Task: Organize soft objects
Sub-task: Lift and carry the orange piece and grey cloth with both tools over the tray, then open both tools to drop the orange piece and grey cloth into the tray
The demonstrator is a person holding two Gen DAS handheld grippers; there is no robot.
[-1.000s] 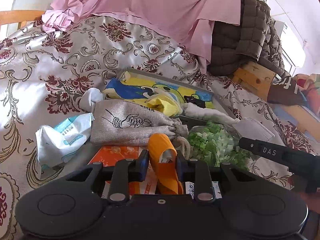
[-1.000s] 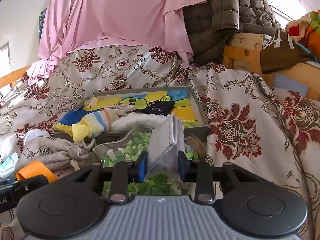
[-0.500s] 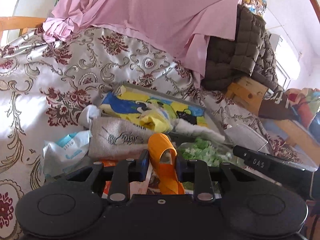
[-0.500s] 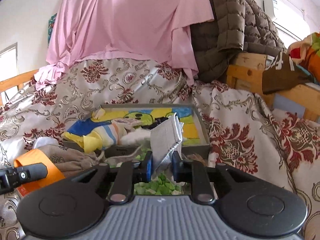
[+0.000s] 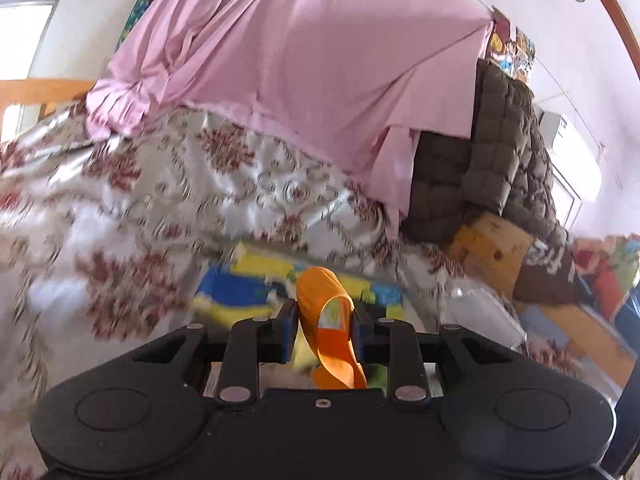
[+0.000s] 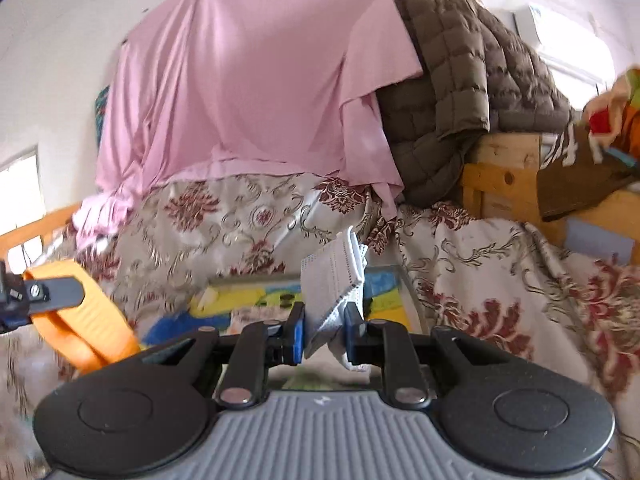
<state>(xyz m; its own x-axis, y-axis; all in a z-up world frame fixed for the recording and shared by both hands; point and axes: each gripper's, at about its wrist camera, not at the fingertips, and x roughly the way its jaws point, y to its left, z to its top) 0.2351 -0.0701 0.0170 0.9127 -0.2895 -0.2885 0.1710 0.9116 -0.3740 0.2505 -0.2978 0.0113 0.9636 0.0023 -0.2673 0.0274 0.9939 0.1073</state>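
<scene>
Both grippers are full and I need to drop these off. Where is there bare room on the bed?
Bare floral bedspread lies right of the tray, toward the wooden frame, and behind the tray below the pink sheet. The tray's right end looks open; its left part looks crowded.

The left gripper [image 5: 325, 326] is raised, its jaws clamped on a looped orange band [image 5: 326, 322] that stands up between them. The right gripper [image 6: 325, 330] is also lifted, its jaws pinched on a folded white face mask [image 6: 334, 280] that sticks up above them. From the right wrist view, the left gripper's finger [image 6: 38, 294] shows at the far left.
</scene>
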